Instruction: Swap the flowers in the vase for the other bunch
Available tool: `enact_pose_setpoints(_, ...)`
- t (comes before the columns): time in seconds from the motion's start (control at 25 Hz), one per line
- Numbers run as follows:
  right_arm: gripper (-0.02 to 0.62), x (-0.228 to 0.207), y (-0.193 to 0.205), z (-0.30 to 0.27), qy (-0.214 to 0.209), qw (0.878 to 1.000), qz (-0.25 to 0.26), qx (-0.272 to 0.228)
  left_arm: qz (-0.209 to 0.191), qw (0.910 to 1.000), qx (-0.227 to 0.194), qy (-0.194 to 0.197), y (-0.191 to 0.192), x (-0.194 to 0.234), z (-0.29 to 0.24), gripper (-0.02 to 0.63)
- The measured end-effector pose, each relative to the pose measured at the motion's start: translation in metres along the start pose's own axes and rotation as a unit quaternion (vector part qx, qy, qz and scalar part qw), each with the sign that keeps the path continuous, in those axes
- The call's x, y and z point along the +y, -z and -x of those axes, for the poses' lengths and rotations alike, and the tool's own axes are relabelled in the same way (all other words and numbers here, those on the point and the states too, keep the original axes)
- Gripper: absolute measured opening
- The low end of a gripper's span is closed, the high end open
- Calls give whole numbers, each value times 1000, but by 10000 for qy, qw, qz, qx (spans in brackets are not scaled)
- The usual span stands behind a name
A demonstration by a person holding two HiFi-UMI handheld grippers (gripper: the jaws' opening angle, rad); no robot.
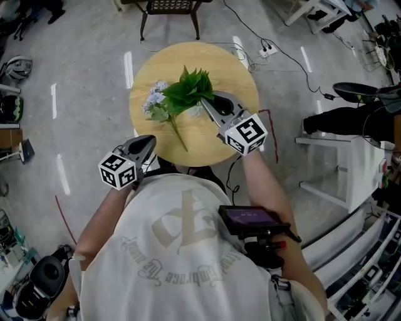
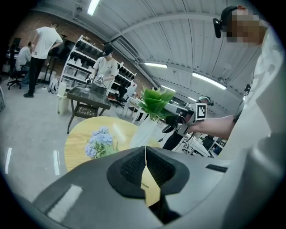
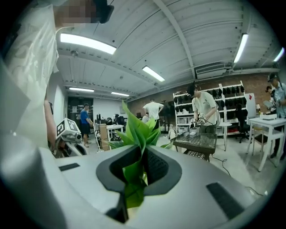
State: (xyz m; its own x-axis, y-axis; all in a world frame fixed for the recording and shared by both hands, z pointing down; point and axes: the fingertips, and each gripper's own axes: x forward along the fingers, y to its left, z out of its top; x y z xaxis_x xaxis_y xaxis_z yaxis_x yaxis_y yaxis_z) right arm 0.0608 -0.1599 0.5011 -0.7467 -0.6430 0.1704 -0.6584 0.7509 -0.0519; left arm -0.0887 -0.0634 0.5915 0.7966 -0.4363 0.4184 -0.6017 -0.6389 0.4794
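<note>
On the round wooden table a bunch of pale blue flowers lies flat, its stem pointing toward the near edge; the same blue flowers show in the left gripper view. My right gripper is shut on a green leafy bunch, and a leaf sits pinched between its pads. That green bunch stands upright at the mouth of a pale vase. From the head view the leaves mostly hide the vase. My left gripper hangs shut and empty at the table's near edge, its pads closed together.
A dark metal side table stands beyond the round table. A power strip with cables lies on the floor at the back right. A white table is to the right. Several people stand by shelving further off.
</note>
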Motion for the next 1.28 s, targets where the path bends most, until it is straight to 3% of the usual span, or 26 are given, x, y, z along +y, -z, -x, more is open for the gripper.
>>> enact_pose_setpoints(0.72,23,5,5,-4,-35,9903,955,1009,-95,9998,23,179,-7,0,-10,9)
enact_pose_setpoints(1.28,23,8,11,18,-71,9864,1046,1268,-149,9991,59,392,-15,13,-11,9)
